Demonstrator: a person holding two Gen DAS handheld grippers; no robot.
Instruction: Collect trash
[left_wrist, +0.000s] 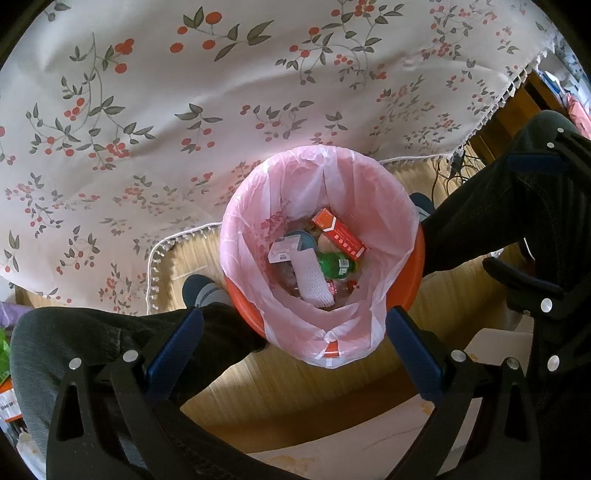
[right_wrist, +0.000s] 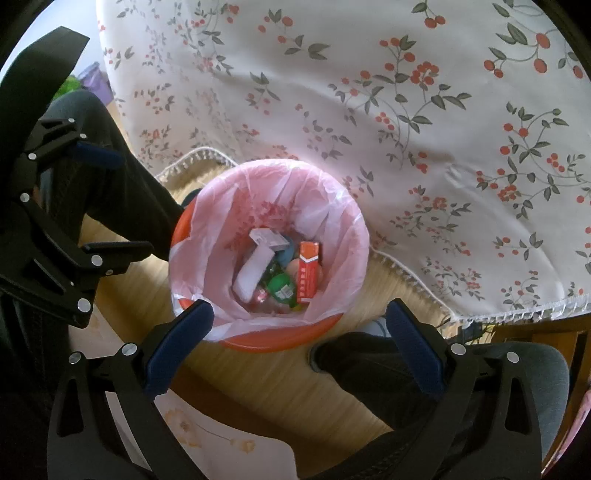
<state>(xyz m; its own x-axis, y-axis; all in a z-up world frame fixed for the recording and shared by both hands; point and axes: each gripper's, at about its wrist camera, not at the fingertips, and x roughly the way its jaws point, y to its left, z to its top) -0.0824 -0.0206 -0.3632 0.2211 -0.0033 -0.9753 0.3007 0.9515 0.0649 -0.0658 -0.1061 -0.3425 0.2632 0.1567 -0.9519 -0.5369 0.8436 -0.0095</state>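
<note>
An orange bin (left_wrist: 419, 266) with a pink liner bag (left_wrist: 373, 192) stands on the floor between the person's legs. It holds a red box (left_wrist: 338, 233), a green bottle (left_wrist: 334, 265), a white foam sleeve (left_wrist: 310, 275) and other scraps. My left gripper (left_wrist: 295, 332) hangs open and empty above the bin's near rim. My right gripper (right_wrist: 301, 319) is also open and empty above the bin (right_wrist: 280, 341). The same red box (right_wrist: 308, 267), green bottle (right_wrist: 282, 286) and foam sleeve (right_wrist: 253, 271) show in the right wrist view. Each gripper shows in the other's view, the right one (left_wrist: 532, 218) and the left one (right_wrist: 99, 199).
A table with a white cherry-print cloth (left_wrist: 184, 110) stands just behind the bin and also shows in the right wrist view (right_wrist: 424, 129). The person's dark-trousered legs (left_wrist: 122, 332) flank the bin. The floor (left_wrist: 295, 387) is wooden. Cables (left_wrist: 454, 166) hang at the table's right corner.
</note>
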